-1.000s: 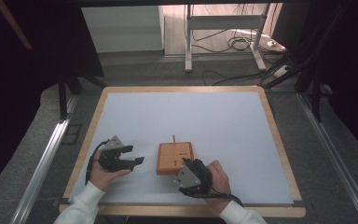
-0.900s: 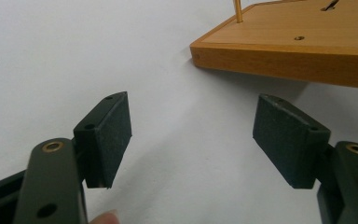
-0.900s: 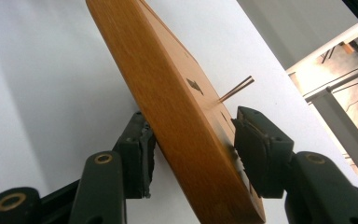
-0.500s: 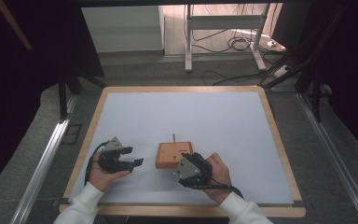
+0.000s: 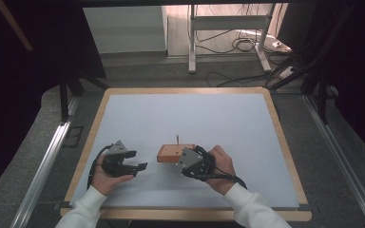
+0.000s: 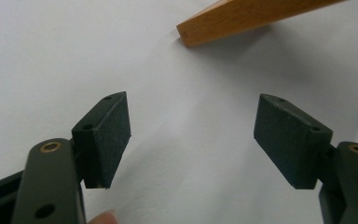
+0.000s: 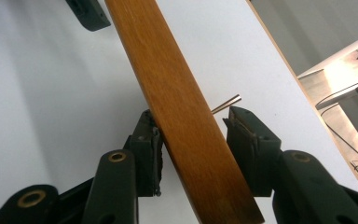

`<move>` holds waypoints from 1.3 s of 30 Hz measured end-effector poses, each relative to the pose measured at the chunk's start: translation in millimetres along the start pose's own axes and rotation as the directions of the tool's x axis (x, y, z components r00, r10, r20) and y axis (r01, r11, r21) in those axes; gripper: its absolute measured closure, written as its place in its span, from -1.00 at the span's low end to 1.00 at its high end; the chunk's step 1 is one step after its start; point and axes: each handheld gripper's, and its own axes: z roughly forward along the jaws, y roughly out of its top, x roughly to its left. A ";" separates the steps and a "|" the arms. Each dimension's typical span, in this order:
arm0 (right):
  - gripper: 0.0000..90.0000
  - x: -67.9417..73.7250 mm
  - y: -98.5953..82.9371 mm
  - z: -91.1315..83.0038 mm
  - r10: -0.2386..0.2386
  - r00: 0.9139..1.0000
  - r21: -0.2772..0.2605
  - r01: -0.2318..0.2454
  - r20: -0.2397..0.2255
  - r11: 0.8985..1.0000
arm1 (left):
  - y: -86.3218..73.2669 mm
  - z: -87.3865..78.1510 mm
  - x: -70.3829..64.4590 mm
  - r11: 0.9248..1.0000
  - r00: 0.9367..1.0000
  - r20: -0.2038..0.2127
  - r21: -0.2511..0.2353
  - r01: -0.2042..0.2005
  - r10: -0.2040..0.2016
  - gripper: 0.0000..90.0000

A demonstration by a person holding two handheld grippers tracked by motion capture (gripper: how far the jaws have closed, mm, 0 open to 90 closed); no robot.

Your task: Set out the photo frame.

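— What is the right gripper [image 5: 186, 160] doing?

— Its two black jaws are clamped across the flat orange-brown wooden block [image 5: 172, 153], one pad on each broad face, as the right gripper view [image 7: 193, 140] shows. The block [image 7: 177, 107] runs between the jaws as a long slab, from the bottom of that view up to its top left.

— And where does the block sit on the table?

— Near the front edge of the white table top [image 5: 185, 118], about midway across, just left of the right hand [image 5: 221, 166]. In the high view its long axis lies across the table, its free end pointing toward the left gripper [image 5: 135, 167]. It appears tipped up on edge, but I cannot tell whether it touches the surface.

— The left gripper?

— Jaws spread wide with nothing between them, only bare white surface [image 6: 186, 135]. It is held in the left hand [image 5: 105, 176], apart from the block, whose corner [image 6: 242, 18] shows at the top of the left gripper view.

— Anything hard to make out?

— A thin metal pin [image 5: 177, 138] stands up from the block; in the right gripper view [image 7: 227, 103] its base is hidden behind the wood. The right gripper covers the block's right end in the high view.
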 end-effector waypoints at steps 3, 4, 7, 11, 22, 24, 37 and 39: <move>0.29 -5.2 3.7 1.4 0.001 1.000 0.004 -0.001 -0.010 1.000 | 0.0 -0.2 0.2 1.000 1.000 0.002 -0.002 0.003 -0.003 -0.40; 0.30 -7.7 5.3 1.9 0.004 1.000 0.008 -0.004 -0.016 1.000 | 0.0 -0.5 0.3 1.000 1.000 0.002 -0.003 0.003 -0.003 -0.40; 0.32 -12.5 8.3 3.4 0.011 0.999 0.011 -0.010 -0.030 1.000 | 0.0 -1.2 0.9 1.000 1.000 0.002 -0.005 0.004 -0.004 -0.40; 0.36 -17.9 12.9 5.6 0.003 0.999 0.021 -0.002 -0.044 1.000 | -0.2 -0.9 1.0 1.000 1.000 0.003 -0.001 0.003 -0.003 -0.40; 0.49 -28.2 25.9 13.0 -0.039 0.997 0.044 0.042 -0.064 0.998 | -0.3 -1.6 2.1 1.000 1.000 0.014 -0.014 0.023 -0.023 -0.40; 0.51 -30.7 28.3 14.9 -0.048 0.997 0.045 0.051 -0.063 0.998 | -0.3 -1.5 2.0 1.000 1.000 0.013 -0.013 0.022 -0.022 -0.40; 0.55 -49.7 42.8 19.1 -0.005 0.997 0.016 0.006 -0.076 1.000 | -1.0 -1.2 4.1 0.999 1.000 0.005 -0.014 0.030 -0.030 -0.40; 0.55 -50.0 44.3 15.7 -0.009 0.997 0.014 0.011 -0.082 1.000 | -1.0 -0.8 4.3 0.999 1.000 0.005 -0.012 0.030 -0.030 -0.40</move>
